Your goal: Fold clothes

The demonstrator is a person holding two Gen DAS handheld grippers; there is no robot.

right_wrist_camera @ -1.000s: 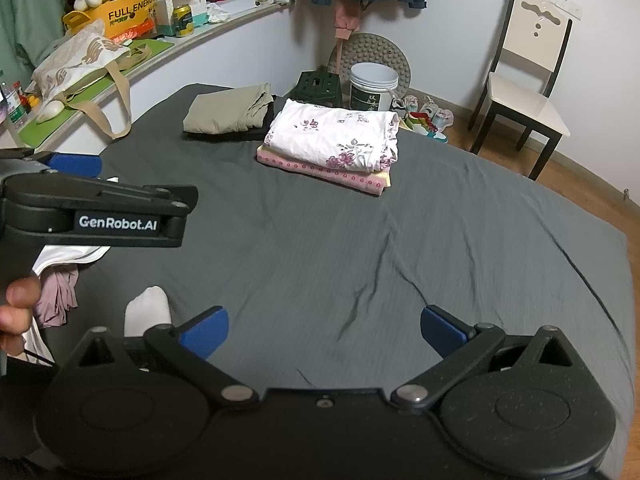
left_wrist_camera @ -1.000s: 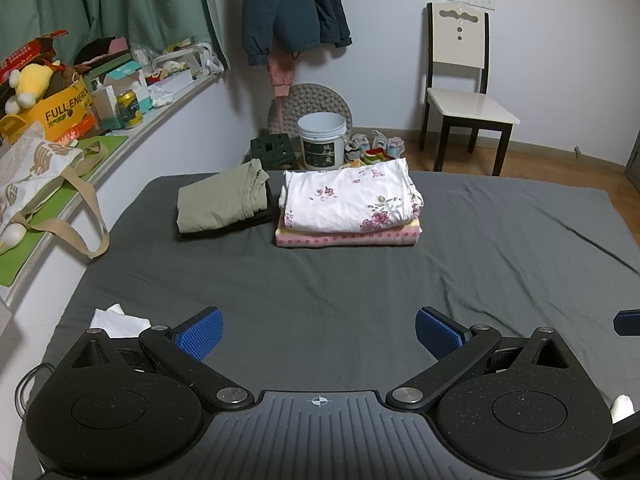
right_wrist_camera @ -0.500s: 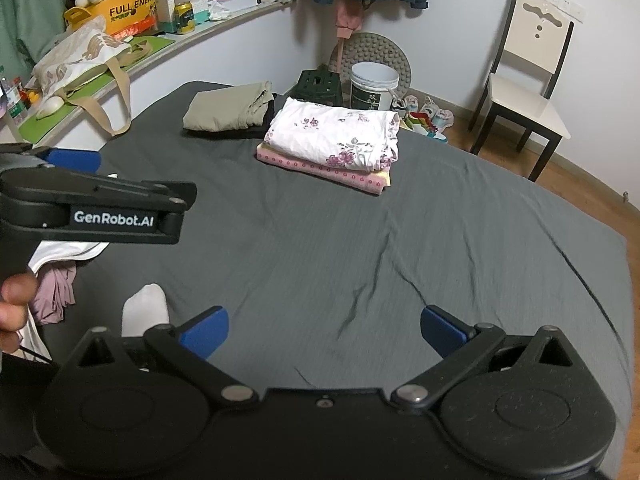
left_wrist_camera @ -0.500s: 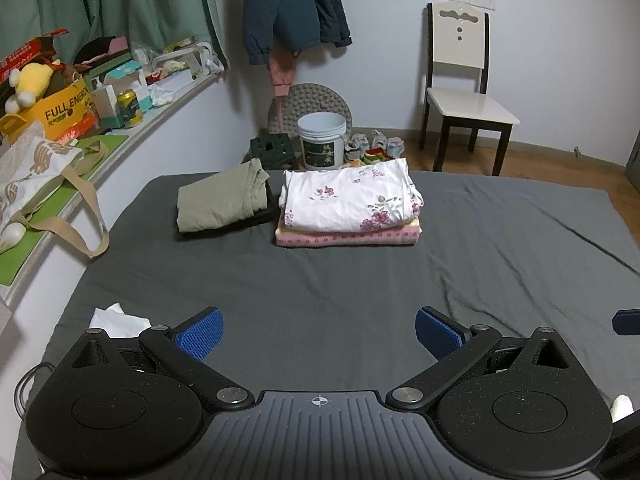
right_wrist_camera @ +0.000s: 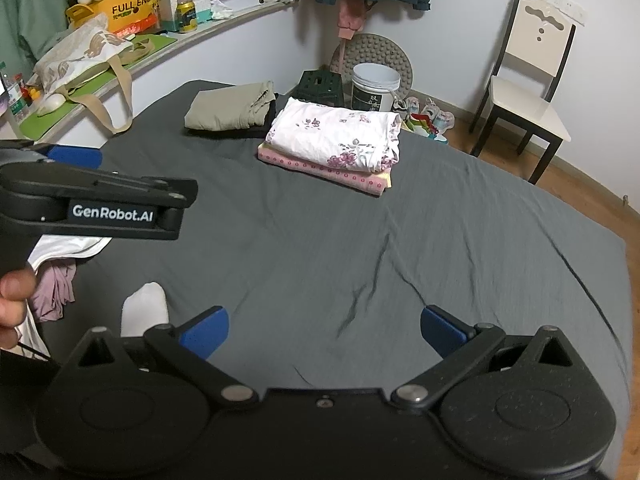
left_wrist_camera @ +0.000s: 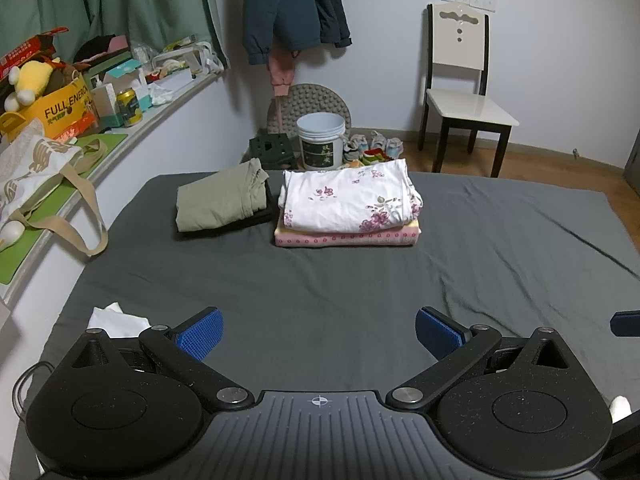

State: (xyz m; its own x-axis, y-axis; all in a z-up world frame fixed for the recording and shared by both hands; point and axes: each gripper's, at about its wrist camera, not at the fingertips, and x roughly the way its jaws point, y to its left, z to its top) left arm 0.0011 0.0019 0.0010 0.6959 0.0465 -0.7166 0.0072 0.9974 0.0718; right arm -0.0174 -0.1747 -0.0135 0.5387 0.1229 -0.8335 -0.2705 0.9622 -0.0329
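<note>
Both tools have their jaws spread wide and hold nothing: the left gripper (left_wrist_camera: 318, 330) and the right gripper (right_wrist_camera: 324, 330) hang over the bare middle of the dark grey bed sheet (left_wrist_camera: 320, 280). Far ahead of the jaws sit clothes that look done: a folded olive-green garment (left_wrist_camera: 222, 200) and, just beside it, a folded white flowery cloth (left_wrist_camera: 348, 200) lying on a folded pink dotted cloth (left_wrist_camera: 348, 237). The clothes that seem left to fold are low and to the left of the jaws: a crumpled white cloth (left_wrist_camera: 116, 320) by the left tool, and a rumpled mauve garment (right_wrist_camera: 54, 290) at the bed's edge. The next good move is probably to swing left, pinch one loose piece by its edge, and spread it flat on the bare sheet. Compared with a second ago almost nothing is different; the left tool has only slid a little lower in the right camera's view.
</note>
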